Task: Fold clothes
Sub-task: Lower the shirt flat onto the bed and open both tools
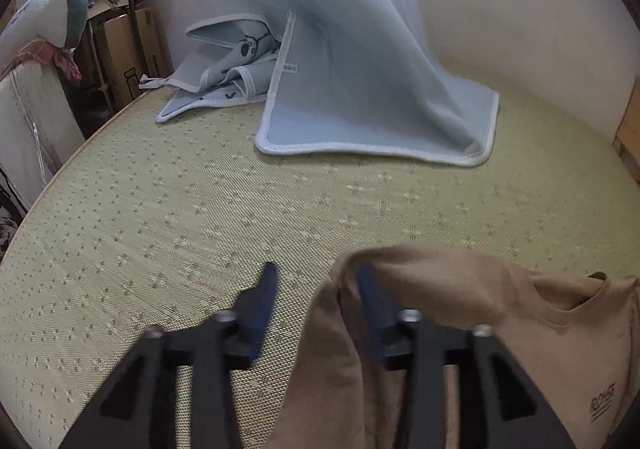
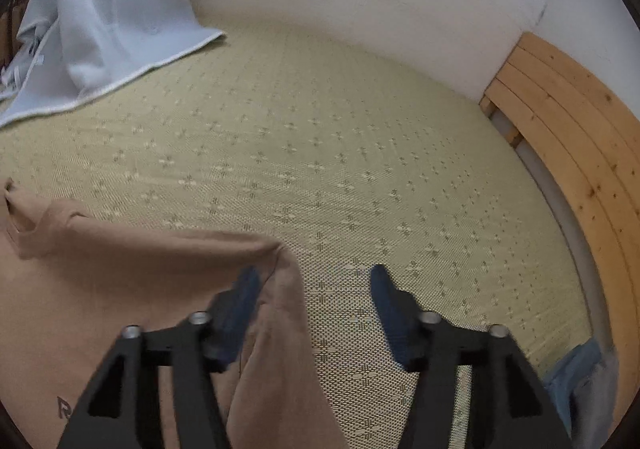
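Partly blurred, both claws (image 1: 316,277) (image 2: 314,281) agape, gripping nothing, tan shirt (image 1: 480,309) cut off below.

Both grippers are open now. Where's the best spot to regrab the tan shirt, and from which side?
Take the tan shirt at its two raised shoulder corners, where the cloth bunches up off the mat. The left gripper comes in from the shirt's left edge, the right gripper from its right edge. Each corner already lies against an inner finger, so a short shift toward the shirt probably suffices.
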The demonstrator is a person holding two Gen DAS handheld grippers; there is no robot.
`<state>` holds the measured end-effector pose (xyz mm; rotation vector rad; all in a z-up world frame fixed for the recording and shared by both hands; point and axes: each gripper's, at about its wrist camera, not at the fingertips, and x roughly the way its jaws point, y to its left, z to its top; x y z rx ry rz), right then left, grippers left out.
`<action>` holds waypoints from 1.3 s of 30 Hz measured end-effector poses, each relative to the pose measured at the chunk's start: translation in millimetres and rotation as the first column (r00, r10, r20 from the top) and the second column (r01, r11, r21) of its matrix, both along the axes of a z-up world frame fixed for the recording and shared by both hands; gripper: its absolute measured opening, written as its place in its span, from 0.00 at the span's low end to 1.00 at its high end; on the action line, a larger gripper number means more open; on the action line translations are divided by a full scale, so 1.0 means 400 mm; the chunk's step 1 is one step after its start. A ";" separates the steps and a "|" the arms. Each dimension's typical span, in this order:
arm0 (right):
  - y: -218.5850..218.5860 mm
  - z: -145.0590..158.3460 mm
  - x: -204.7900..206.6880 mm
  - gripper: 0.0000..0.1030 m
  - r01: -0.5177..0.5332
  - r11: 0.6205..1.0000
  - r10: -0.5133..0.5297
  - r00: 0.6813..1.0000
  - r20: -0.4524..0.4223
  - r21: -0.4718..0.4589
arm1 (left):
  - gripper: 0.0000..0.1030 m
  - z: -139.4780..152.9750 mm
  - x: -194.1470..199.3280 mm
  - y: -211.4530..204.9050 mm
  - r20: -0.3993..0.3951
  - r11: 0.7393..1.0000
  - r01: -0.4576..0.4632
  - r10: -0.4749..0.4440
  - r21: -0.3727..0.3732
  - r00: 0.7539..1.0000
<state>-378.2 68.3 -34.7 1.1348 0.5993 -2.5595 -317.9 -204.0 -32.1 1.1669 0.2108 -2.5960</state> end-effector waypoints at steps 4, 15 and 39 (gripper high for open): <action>0.038 0.035 0.019 0.64 -0.022 0.996 0.026 0.999 0.046 -0.090 | 0.72 0.031 0.046 -0.018 -0.031 0.999 0.010 -0.009 0.053 0.999; 0.221 0.181 0.270 0.71 -0.059 0.955 0.074 0.996 0.042 -0.291 | 0.73 0.123 0.339 0.062 -0.103 0.983 0.123 -0.109 0.135 0.989; 0.694 0.517 1.111 0.72 -0.145 0.903 0.135 0.989 -0.051 -0.405 | 0.77 0.571 1.152 0.220 -0.312 0.954 0.301 -0.288 -0.008 0.906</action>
